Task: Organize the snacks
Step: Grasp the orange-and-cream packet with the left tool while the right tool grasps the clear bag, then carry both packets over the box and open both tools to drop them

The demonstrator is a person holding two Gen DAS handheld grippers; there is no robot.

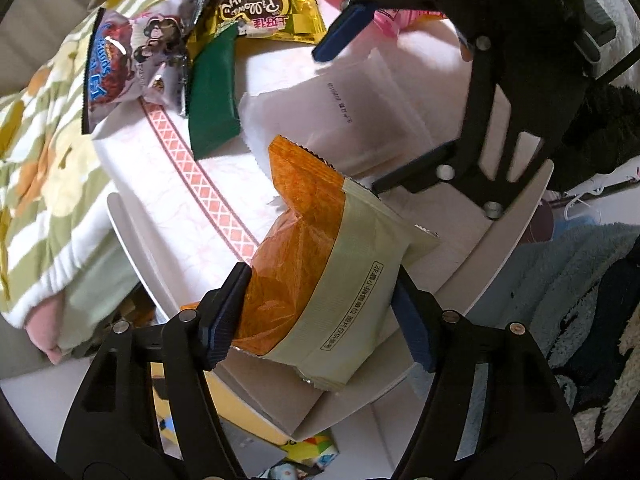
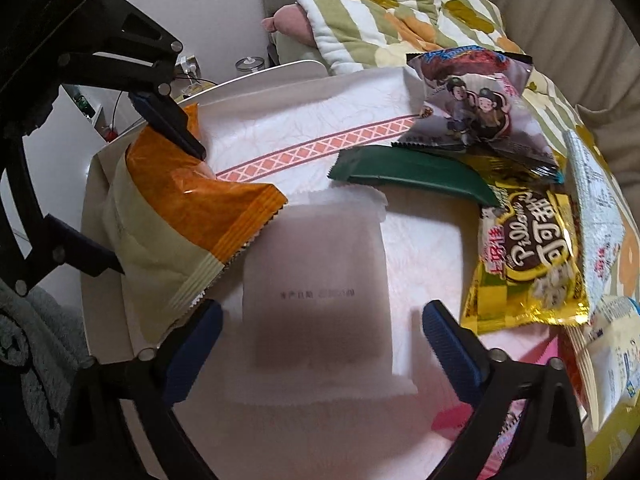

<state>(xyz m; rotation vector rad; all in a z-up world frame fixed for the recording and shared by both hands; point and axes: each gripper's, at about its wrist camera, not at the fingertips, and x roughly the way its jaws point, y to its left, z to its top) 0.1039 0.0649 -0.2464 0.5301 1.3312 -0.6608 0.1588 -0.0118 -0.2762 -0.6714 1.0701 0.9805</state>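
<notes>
Orange pack (image 1: 304, 280) sits pinched in the left gripper (image 1: 320, 312) — likely for sorting — while the right gripper (image 2: 320, 344) gapes empty over the white pack (image 2: 320, 292).

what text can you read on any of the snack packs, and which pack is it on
"Pillows": gold packet, beside large Chinese characters I cannot read with certainty.
Boxed Chinese line: cream and orange packet in the left gripper; too small to read.
Printed date line: white packet under the right gripper; blurred.
Blue lettering: purple cartoon packet; unreadable.
</notes>
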